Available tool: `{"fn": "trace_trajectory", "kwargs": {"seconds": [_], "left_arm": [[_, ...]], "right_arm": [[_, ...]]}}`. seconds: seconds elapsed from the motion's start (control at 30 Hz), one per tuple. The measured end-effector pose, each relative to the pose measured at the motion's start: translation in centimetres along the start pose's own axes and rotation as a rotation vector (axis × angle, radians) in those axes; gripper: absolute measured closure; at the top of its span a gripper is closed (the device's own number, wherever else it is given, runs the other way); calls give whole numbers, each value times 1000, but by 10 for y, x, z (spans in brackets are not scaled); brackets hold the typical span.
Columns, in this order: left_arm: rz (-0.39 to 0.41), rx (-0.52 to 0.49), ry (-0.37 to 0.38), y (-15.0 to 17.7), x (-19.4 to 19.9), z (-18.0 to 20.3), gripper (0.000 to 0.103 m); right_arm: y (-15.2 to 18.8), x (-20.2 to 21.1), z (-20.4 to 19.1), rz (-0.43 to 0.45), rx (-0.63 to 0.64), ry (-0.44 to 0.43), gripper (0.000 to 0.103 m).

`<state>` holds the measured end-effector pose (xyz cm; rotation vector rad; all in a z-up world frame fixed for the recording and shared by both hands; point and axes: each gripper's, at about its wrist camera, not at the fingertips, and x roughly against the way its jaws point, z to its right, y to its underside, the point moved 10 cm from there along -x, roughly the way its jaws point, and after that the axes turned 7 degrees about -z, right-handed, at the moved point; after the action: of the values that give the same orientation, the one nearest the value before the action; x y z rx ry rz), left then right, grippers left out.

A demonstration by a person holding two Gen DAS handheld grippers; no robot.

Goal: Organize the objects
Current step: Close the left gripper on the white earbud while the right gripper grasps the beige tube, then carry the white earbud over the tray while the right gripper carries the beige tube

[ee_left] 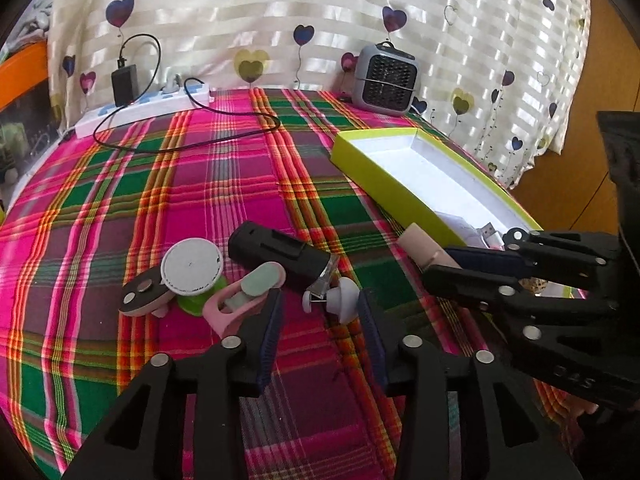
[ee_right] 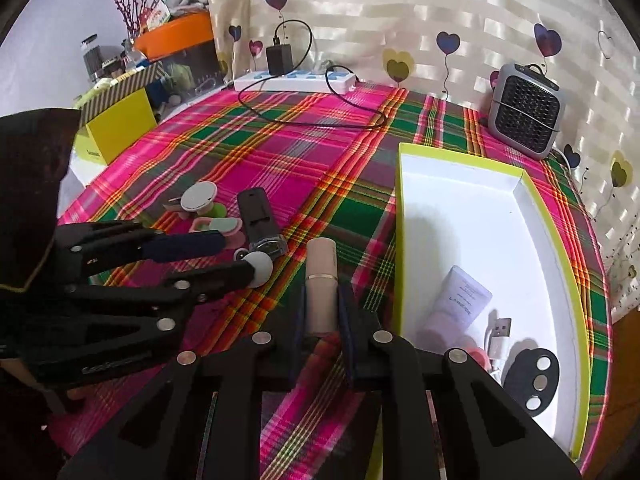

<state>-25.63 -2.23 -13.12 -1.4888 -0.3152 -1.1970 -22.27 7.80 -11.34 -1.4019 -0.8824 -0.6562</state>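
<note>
My right gripper (ee_right: 322, 300) is shut on a beige lipstick tube (ee_right: 321, 280), held just left of the lime-green box (ee_right: 558, 240); the tube also shows in the left wrist view (ee_left: 420, 246). My left gripper (ee_left: 320, 308) is open and empty, its fingers on either side of a small white roller tool (ee_left: 340, 294). A black device (ee_left: 276, 256), a pink holder (ee_left: 240, 300), a white round disc (ee_left: 191, 266) and a dark oval piece (ee_left: 140, 294) lie just ahead. The box holds a cream tube (ee_right: 460, 300), a USB cable (ee_right: 500, 336) and a black oval piece (ee_right: 532, 380).
A white power strip (ee_left: 148, 106) with a black adapter and cable lies at the back of the plaid tablecloth (ee_left: 200, 200). A small grey fan (ee_left: 384, 78) stands at the back right. A yellow box (ee_right: 120, 124) and shelf clutter stand left of the table.
</note>
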Motion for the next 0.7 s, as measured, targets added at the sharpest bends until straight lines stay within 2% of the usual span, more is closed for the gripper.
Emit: {"fn": "trace_trajectory", "kwargs": {"seconds": [0.13,0.7], "left_arm": [[-11,-7,2,0,-4,4,61],[-52,-22,-49,-3,-19,9,61]], "right_arm": [[1,3,3,11,-8,-9,86],[4,12,7,40,-23,-26,86]]}}
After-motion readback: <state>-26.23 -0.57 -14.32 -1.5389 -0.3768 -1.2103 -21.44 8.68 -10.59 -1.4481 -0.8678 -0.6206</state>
